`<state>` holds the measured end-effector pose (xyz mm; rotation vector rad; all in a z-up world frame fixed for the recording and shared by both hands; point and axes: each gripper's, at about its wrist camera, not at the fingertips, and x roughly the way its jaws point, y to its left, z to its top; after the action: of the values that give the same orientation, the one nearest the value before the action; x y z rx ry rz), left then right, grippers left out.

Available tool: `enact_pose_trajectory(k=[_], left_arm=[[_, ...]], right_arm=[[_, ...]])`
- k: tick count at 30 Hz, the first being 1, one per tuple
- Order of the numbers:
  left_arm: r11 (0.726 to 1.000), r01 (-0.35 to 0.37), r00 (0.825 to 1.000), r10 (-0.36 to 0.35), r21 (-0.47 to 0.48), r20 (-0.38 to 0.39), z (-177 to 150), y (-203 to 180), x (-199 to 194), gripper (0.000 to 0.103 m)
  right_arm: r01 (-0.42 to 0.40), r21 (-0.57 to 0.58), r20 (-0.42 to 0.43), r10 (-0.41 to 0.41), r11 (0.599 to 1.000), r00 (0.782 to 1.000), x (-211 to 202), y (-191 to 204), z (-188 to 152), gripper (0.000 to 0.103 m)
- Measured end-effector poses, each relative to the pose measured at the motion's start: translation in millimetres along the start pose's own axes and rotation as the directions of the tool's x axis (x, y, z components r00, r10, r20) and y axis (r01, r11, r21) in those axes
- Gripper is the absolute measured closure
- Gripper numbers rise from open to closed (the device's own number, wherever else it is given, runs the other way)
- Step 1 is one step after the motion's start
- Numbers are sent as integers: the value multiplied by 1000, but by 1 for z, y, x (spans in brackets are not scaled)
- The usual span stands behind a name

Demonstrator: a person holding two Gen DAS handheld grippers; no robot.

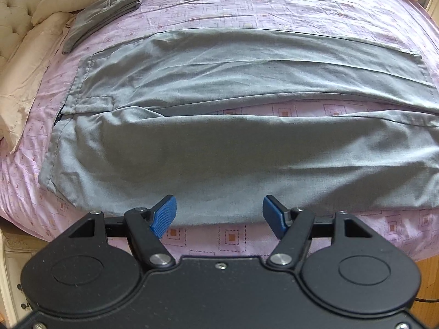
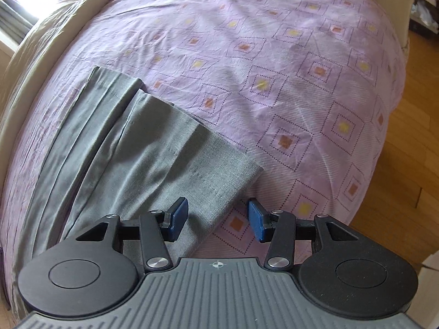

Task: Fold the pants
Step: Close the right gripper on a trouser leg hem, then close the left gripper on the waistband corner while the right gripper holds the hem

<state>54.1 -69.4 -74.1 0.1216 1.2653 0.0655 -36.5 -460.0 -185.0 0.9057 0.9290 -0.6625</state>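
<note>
Your left gripper (image 1: pixel 219 215) hangs with blue pads spread wide and nothing between them, just over the near edge of the grey pants (image 1: pixel 208 126). They lie flat across the pink patterned bedsheet (image 1: pixel 274 5), legs side by side. Your right gripper (image 2: pixel 218 220) is also unclenched, straddling the near leg's hem corner without pressing it. Beyond the pants, a folded grey garment (image 1: pixel 104 13) rests beside the cream pillows (image 1: pixel 24 63).

Grey pants (image 1: pixel 219 126) lie spread flat across a pink patterned bedsheet (image 1: pixel 274 8), the left gripper (image 1: pixel 219 213) hovering open over their near edge, folded grey cloth (image 1: pixel 104 13) at upper left.
</note>
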Motion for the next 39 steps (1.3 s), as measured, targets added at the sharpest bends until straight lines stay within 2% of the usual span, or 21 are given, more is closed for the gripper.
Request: enact_pose_trajectory(k=[1, 2, 3, 4, 6, 9, 11, 13, 15, 17, 18, 20, 24, 25, 28, 31, 34, 39], left_arm=[[1000, -5, 1000, 5, -11, -1, 1, 1, 1, 33], [1000, -10, 1000, 10, -22, 0, 2, 4, 2, 33], [999, -19, 1000, 19, -34, 0, 3, 6, 3, 33], [999, -27, 1000, 27, -44, 1, 4, 9, 4, 33], [997, -48, 999, 48, -62, 3, 5, 18, 6, 33], [993, -81, 997, 81, -90, 5, 6, 37, 9, 33], [988, -97, 995, 98, -116, 3, 4, 53, 12, 32], [982, -117, 993, 119, -145, -1, 1, 69, 16, 32], [977, -131, 991, 132, -170, -6, -3, 88, 22, 32], [972, -148, 989, 145, -181, -27, -6, 104, 30, 32], [971, -156, 988, 152, -183, -35, -8, 113, 34, 32], [968, -161, 987, 156, -193, -41, -12, 131, 39, 32], [962, -151, 988, 142, -226, -52, -22, 171, 52, 32], [960, -151, 988, 143, -236, -52, -24, 180, 55, 32], [953, -148, 989, 139, -264, -54, -29, 206, 68, 32], [946, -150, 989, 139, -287, -58, -33, 229, 81, 32], [936, -139, 990, 125, -324, -63, -37, 250, 95, 32], [900, -138, 989, 103, -414, -104, -37, 281, 132, 31]], right_arm=[[-5, 7, -2, 5, 1000, 1000, 1, 1, 2, 70], [-10, 11, -8, 10, 1000, 1000, 1, 2, 4, 85], [-42, 9, -23, 42, 999, 999, 2, 3, 8, 96], [-65, 3, -26, 65, 998, 998, -1, 6, 12, 100], [-99, -55, -16, 98, 994, 995, -16, 20, 18, 100], [-184, -199, 35, 194, 963, 980, -60, 45, 22, 100], [-199, -248, 78, 225, 948, 971, -85, 47, 20, 100], [-151, -205, 85, 171, 967, 982, -86, 34, 18, 100], [-39, -183, 38, 46, 982, 998, -62, 21, 13, 100], [73, -194, -18, -78, 978, 997, -37, 15, 4, 100], [105, -191, -32, -113, 976, 993, -30, 14, -1, 100], [114, -198, 1, -116, 974, 993, -34, 22, -5, 100], [48, -239, 90, -27, 970, 996, -69, 45, -5, 100], [54, -241, 118, -25, 969, 993, -76, 48, -5, 100], [152, -190, 116, -132, 970, 984, -69, 49, -1, 100], [255, -237, 105, -237, 937, 966, -49, 58, -12, 100], [297, -311, 147, -263, 903, 954, -43, 74, -25, 100], [332, -313, 166, -292, 890, 942, -40, 92, -29, 100]])
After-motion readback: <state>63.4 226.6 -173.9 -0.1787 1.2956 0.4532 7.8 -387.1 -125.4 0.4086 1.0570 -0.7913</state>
